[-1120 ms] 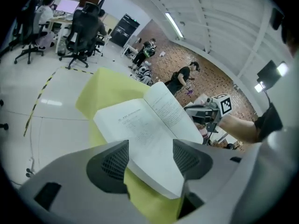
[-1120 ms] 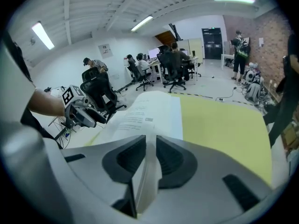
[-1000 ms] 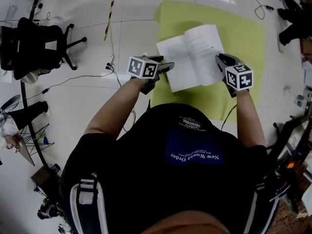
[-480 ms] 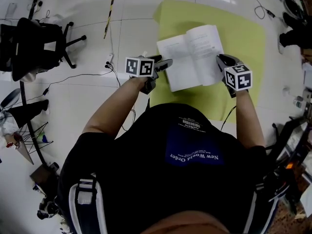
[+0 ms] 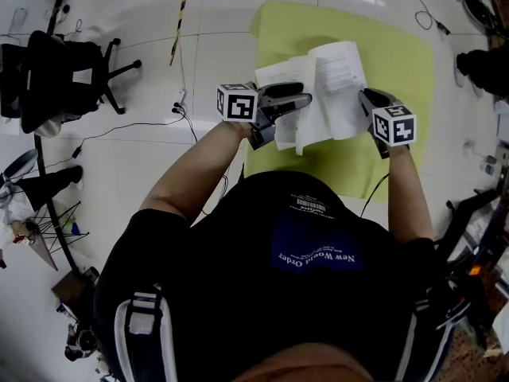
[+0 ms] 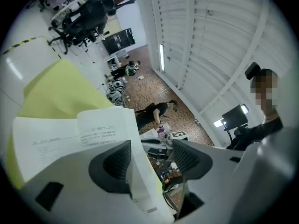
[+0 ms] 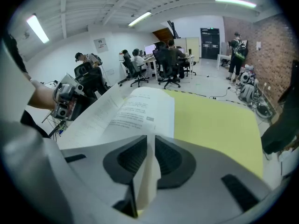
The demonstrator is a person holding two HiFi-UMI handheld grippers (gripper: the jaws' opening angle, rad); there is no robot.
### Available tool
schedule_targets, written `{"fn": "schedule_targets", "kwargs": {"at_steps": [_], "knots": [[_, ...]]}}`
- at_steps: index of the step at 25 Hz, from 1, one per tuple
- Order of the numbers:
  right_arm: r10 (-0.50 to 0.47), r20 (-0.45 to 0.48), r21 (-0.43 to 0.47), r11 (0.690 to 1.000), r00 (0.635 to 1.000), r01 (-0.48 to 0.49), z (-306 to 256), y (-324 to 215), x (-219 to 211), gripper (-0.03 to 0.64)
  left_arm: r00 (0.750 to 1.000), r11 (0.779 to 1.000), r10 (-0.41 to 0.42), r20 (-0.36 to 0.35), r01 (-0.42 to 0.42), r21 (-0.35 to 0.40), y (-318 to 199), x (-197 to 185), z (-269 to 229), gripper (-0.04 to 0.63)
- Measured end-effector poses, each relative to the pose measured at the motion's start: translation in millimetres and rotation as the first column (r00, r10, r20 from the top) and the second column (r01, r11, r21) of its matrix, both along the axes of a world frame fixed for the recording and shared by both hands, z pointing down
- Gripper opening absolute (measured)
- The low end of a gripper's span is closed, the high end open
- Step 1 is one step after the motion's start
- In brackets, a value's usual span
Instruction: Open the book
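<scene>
- Yellow-green mat (image 5: 398,62), spread flat on the white tiled floor (image 5: 159,165); it carries the book (image 5: 342,70).
- Printed matter: the book lies open near the middle of the mat with its text pages facing up; its right-hand leaves curve up off the mat, and one page (image 5: 305,126) of the left half stands raised on edge.
- At the left, the left gripper (image 5: 302,100) reaches in level over the left half of the book; in the left gripper view (image 6: 150,158) its jaws stand wide apart with the raised page (image 6: 110,125) between them; the page leans against one pad (image 6: 114,164), the other pad (image 6: 187,158) is clear of it, and nothing is clamped.
- At the right, the right gripper (image 5: 367,98) meets the right edge of the book, pointing downward; in the right gripper view (image 7: 150,155) its jaws are nearly together, both pads pressing on a thin sheaf of leaves at that edge, so the book is gripped; a printed page (image 7: 135,108) spreads beyond the jaws, with the mat (image 7: 215,120) to its right.
- Surroundings: a black office chair (image 5: 60,70) stands on the floor well to the left of the mat; thin black cables (image 5: 127,127) run across the floor between chair and mat.
</scene>
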State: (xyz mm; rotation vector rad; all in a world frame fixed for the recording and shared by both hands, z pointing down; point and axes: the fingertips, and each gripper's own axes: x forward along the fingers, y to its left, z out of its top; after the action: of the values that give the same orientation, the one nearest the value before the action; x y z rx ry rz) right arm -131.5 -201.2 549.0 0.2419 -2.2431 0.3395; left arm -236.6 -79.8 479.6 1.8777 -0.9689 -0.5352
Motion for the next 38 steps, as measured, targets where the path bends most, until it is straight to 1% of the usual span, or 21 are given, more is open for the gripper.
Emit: {"fn": "schedule_targets", "kwargs": {"at_steps": [4,6,8,12,13,15,17,20,23,25,26,27,28,29,30,32,33,34,35,36,38], "knots": [[0.045,0.014,0.014,0.999,0.999,-0.045,-6,-16,17,0.041,0.997,0.989,0.070,0.010,-0.071,0.133,-50,31,-27,0.284],[0.096,0.025,0.023,0.995,0.995,-0.097,-13,-29,34,0.041,0.994,0.980,0.108,0.036,-0.112,0.164,-84,50,-33,0.284],[0.167,0.023,0.042,0.985,0.986,-0.167,-19,-46,61,0.041,0.987,0.978,0.143,0.077,-0.153,0.140,-118,69,-26,0.284],[0.305,0.029,0.092,0.947,0.952,-0.307,-34,-72,130,0.041,0.964,0.974,0.219,0.148,-0.225,0.021,-151,107,10,0.285],[0.318,0.046,0.094,0.942,0.947,-0.321,-40,-73,145,0.041,0.961,0.972,0.229,0.156,-0.235,0.019,-152,116,11,0.284],[0.318,0.103,0.076,0.942,0.943,-0.326,-54,-70,164,0.041,0.958,0.967,0.241,0.156,-0.251,0.048,-148,129,1,0.284],[0.298,0.190,0.028,0.951,0.936,-0.308,-68,-62,166,0.041,0.959,0.965,0.234,0.158,-0.249,0.081,-135,131,-13,0.284],[0.228,0.333,-0.041,0.973,0.915,-0.227,-94,-50,153,0.041,0.970,0.978,0.153,0.188,-0.175,0.110,-107,118,-29,0.284],[0.116,0.435,-0.041,0.993,0.893,-0.109,-124,-40,140,0.041,0.985,0.991,0.030,0.169,-0.052,0.125,-77,101,-48,0.284],[0.052,0.509,-0.040,0.999,0.859,-0.037,-153,-32,126,0.041,0.981,0.986,-0.055,0.185,0.025,0.165,-48,84,-73,0.284],[0.021,0.552,-0.037,0.999,0.834,-0.001,-172,-30,116,0.041,0.973,0.978,-0.107,0.204,0.066,0.200,-33,71,-90,0.284],[-0.010,0.594,-0.026,0.999,0.805,0.032,-192,-28,104,0.041,0.961,0.965,-0.162,0.225,0.107,0.240,-18,57,-109,0.284],[-0.039,0.632,-0.011,0.998,0.774,0.060,-213,-25,93,0.018,0.944,0.948,-0.217,0.247,0.144,0.282,-3,42,-129,0.284],[-0.062,0.666,0.005,0.997,0.744,0.079,-232,-20,85,-0.006,0.926,0.930,-0.268,0.267,0.176,0.323,14,29,-148,0.284],[-0.079,0.693,0.019,0.996,0.717,0.091,-250,-11,79,-0.011,0.907,0.910,-0.313,0.282,0.202,0.361,31,17,-167,0.284],[-0.104,0.733,0.047,0.994,0.672,0.102,-281,9,70,-0.011,0.876,0.874,-0.381,0.295,0.237,0.424,66,-3,-200,0.282],[-0.114,0.745,0.063,0.993,0.657,0.101,-294,18,66,-0.011,0.862,0.860,-0.407,0.303,0.250,0.445,81,-11,-213,0.262],[-0.121,0.754,0.077,0.992,0.645,0.096,-306,27,63,-0.011,0.846,0.850,-0.430,0.316,0.262,0.457,94,-17,-222,0.225],[-0.119,0.762,0.082,0.993,0.636,0.088,-315,34,61,-0.011,0.827,0.845,-0.451,0.337,0.274,0.459,105,-22,-227,0.163],[-0.108,0.770,0.077,0.994,0.628,0.076,-321,41,60,-0.011,0.807,0.843,-0.468,0.360,0.285,0.456,115,-25,-229,0.094],[-0.068,0.784,0.051,0.998,0.617,0.046,-328,53,59,-0.011,0.781,0.841,-0.486,0.393,0.296,0.453,133,-29,-232,0.006]]}}
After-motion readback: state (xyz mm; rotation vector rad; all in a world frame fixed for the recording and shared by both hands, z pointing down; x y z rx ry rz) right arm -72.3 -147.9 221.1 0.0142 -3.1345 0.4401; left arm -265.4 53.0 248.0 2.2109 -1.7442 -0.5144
